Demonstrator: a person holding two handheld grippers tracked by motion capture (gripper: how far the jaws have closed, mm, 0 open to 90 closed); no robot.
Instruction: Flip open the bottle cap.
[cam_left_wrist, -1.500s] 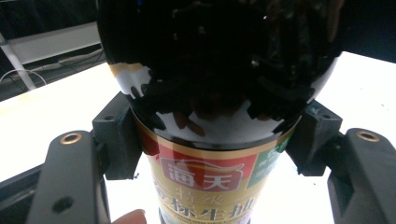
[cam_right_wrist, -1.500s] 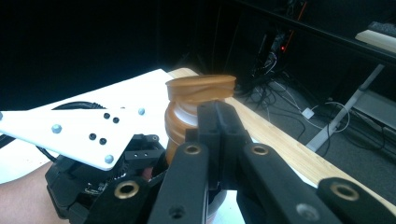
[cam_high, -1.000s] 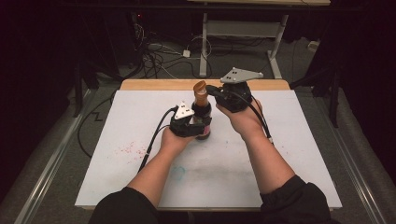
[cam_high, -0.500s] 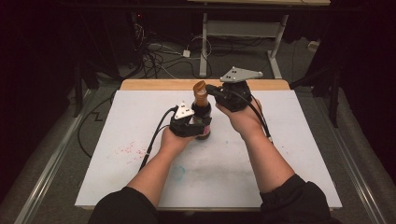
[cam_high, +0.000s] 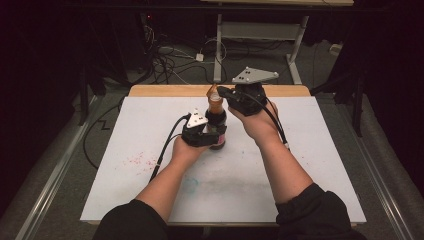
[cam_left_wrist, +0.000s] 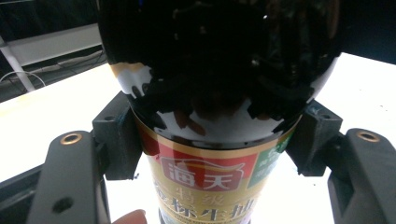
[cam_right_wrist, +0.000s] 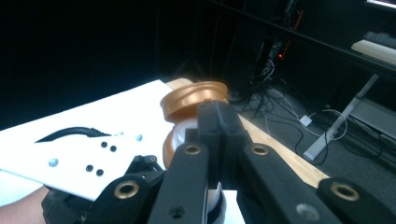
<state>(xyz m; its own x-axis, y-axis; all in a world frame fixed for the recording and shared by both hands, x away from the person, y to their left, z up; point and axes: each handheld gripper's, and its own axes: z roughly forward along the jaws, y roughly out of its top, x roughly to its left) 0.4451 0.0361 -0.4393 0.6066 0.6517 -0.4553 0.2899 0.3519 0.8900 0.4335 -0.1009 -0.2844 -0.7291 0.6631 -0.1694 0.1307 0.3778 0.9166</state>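
My left gripper clamps the dark glass sauce bottle; my right gripper, jaws closed, nips its orange flip cap; lift steadily, bottle braced upright.

Closed right hand-held gripper before an orange bottle cap.

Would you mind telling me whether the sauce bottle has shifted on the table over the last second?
No. In the high view the sauce bottle stands at the same spot before the table's wooden far edge, clamped by the left hand-held gripper.
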